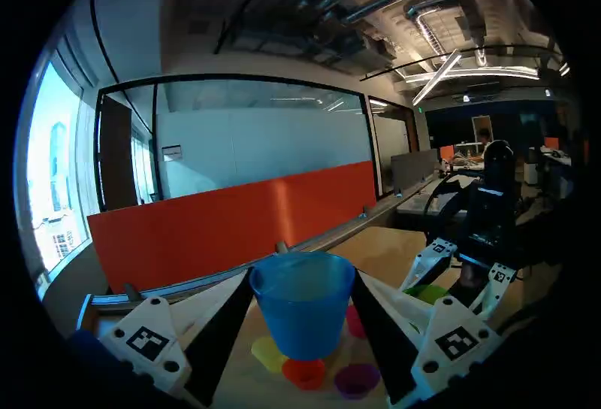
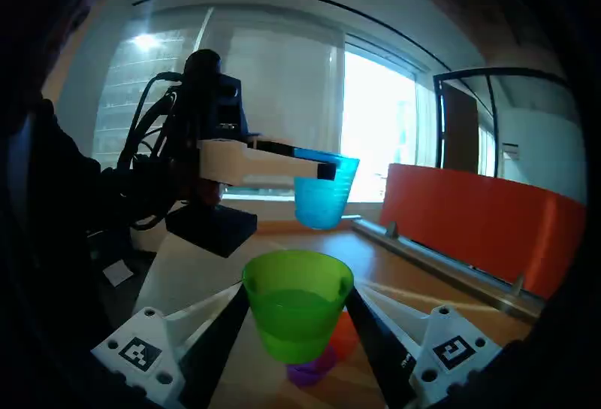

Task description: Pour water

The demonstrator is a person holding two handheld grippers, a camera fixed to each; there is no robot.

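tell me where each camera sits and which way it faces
left gripper view: on the left gripper, facing an orange wall; own fingers hold the blue cup.
right gripper view: on the right gripper, facing a bright window; own fingers hold the green cup.
shared: both cups and the orange wall; each sees the other gripper.

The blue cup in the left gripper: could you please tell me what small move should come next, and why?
Probably bring the blue cup nearer, over the green cup. Both are roughly upright, the blue one higher but clearly apart from the green, so tipping now would likely spill.
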